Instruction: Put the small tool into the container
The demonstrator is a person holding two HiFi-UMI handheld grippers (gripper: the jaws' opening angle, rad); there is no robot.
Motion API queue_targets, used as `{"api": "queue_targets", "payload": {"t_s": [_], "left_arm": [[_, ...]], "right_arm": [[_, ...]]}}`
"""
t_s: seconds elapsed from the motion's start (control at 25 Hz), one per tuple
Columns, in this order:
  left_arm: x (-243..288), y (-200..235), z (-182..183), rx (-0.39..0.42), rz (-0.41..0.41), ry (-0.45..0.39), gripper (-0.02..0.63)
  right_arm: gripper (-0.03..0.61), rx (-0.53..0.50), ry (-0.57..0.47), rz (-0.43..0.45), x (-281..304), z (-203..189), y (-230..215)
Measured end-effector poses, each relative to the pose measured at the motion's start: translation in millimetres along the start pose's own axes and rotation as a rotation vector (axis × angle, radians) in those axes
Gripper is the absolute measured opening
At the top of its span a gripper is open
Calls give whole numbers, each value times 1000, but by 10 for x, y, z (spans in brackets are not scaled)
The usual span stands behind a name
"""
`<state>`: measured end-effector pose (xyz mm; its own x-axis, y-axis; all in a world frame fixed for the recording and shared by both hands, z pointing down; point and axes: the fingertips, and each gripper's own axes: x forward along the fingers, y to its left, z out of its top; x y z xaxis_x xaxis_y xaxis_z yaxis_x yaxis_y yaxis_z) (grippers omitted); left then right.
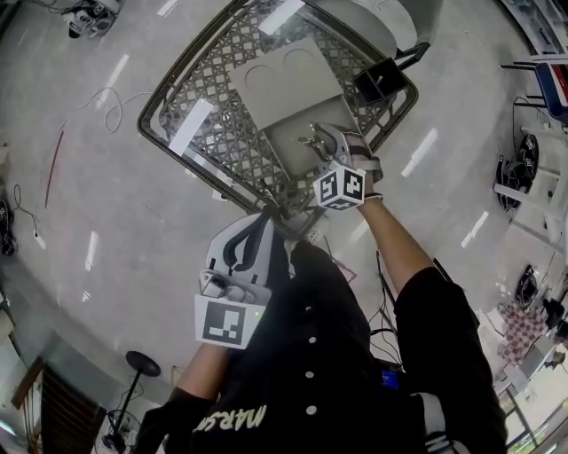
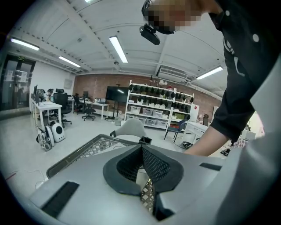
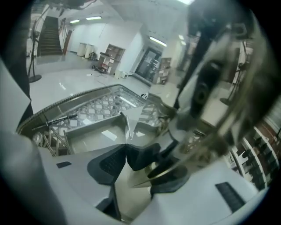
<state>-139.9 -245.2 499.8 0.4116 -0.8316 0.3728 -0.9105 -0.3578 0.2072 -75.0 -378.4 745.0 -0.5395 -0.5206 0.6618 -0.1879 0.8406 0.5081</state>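
A small metal tool (image 1: 312, 140) with a pointed tip (image 3: 141, 179) is held over the grey container (image 1: 306, 124) that lies in a mesh cart (image 1: 160, 99). My right gripper (image 1: 330, 144) is shut on it, and its dark pads (image 3: 109, 163) flank the blurred tool. The container's open compartment (image 3: 99, 132) lies just beyond and below those jaws. My left gripper (image 1: 264, 222) hovers at the cart's near rim, lower in the head view. Its pads (image 2: 156, 165) meet at the tips with nothing between them.
A flat grey lid or board (image 1: 282, 75) covers the far part of the cart, with a small black box (image 1: 382, 82) at its right corner. A grey chair (image 1: 382, 18) stands behind it. Cables (image 1: 114, 102) trail over the floor at left. Shelving (image 2: 153, 105) lines the far wall.
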Motion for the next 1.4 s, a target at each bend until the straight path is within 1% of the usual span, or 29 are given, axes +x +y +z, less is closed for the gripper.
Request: {"api": "queue_targets", "payload": {"t_s": [0.24, 0.4, 0.48, 0.6, 0.68, 0.76, 0.88, 1.0, 1.08, 1.16, 1.24, 1.32, 1.4], "left_arm": [[55, 146, -193, -33, 28, 37, 20], [38, 254, -265, -49, 44, 49, 20], [66, 298, -277, -57, 52, 55, 20], [81, 329, -311, -77, 60, 66, 20], [66, 356, -349, -105, 64, 68, 20], [47, 377, -371, -124, 69, 64, 20], [27, 347, -398, -119, 67, 71, 20], [27, 303, -443, -117, 56, 75, 20], [20, 290, -455, -120, 55, 67, 20], [5, 268, -436, -121, 53, 57, 20], [-6, 230, -405, -117, 51, 52, 20], [-15, 188, -388, -115, 47, 52, 20], [-21, 157, -385, -112, 45, 51, 20]], "right_arm": [[196, -195, 139, 17, 365, -229, 140], [196, -316, 199, 0, 480, -272, 192], [196, -360, 219, -2, 538, -297, 204], [196, -391, 240, -7, 607, -343, 228], [195, -397, 248, -21, 632, -354, 217], [195, -434, 250, -40, 654, -346, 192], [196, -483, 234, -48, 661, -281, 187], [205, -485, 223, -43, 662, -251, 208], [228, -484, 220, -33, 657, -244, 228], [230, -496, 229, -19, 626, -262, 240], [232, -530, 271, 3, 573, -346, 221], [234, -570, 343, 43, 518, -468, 207], [274, -548, 401, 89, 483, -530, 212]]}}
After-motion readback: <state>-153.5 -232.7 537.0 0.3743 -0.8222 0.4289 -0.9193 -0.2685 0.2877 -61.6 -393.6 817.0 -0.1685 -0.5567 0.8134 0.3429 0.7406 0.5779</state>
